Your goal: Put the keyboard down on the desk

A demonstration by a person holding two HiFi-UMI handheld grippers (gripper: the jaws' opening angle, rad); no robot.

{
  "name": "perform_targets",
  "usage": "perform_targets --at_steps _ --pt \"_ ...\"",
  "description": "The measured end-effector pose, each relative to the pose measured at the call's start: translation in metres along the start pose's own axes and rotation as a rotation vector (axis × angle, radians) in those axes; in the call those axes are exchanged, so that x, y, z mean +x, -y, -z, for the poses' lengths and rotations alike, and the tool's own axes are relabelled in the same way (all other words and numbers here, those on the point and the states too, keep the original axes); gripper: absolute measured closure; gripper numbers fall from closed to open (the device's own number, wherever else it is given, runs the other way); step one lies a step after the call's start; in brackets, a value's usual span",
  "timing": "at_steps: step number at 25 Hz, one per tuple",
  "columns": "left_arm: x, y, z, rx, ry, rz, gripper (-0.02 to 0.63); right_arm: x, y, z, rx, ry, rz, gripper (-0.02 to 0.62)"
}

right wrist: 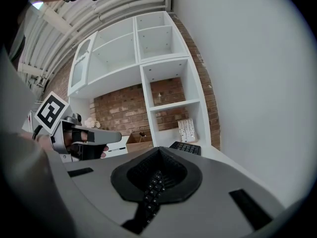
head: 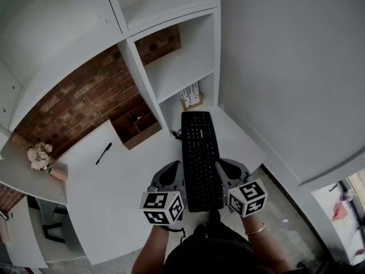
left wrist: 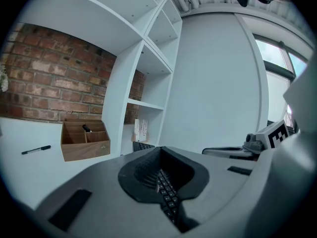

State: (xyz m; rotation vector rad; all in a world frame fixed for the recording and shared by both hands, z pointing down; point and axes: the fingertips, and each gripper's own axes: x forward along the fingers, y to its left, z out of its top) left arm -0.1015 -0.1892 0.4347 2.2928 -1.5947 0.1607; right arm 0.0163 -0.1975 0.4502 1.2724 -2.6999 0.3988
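keyboard (head: 199,153) spans the gap between both grippers, seemingly lifted over the desk (head: 114,198), not yet set down; left gripper (head: 180,179) clenched on its left edge, right gripper (head: 222,176) clenched on its right edge; lowering and releasing remain.

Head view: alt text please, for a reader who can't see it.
A black rectangular keyboard is clamped by its long edges between the left hand-held gripper and right hand-held gripper, over a white desk. A black pen lies on the desk's left, and a brown wooden organiser stands beside white shelves.
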Motion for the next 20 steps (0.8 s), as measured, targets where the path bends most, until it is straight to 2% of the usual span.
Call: perform_targets --at_steps 9,20 --pt "-0.002 0.004 -0.005 0.033 0.018 -0.013 0.597 -0.003 0.007 -0.008 -0.010 0.020 0.020 0.591" --pt "0.003 0.004 -0.002 0.025 0.012 -0.023 0.597 -0.006 0.017 -0.001 0.006 0.018 0.037 0.591"
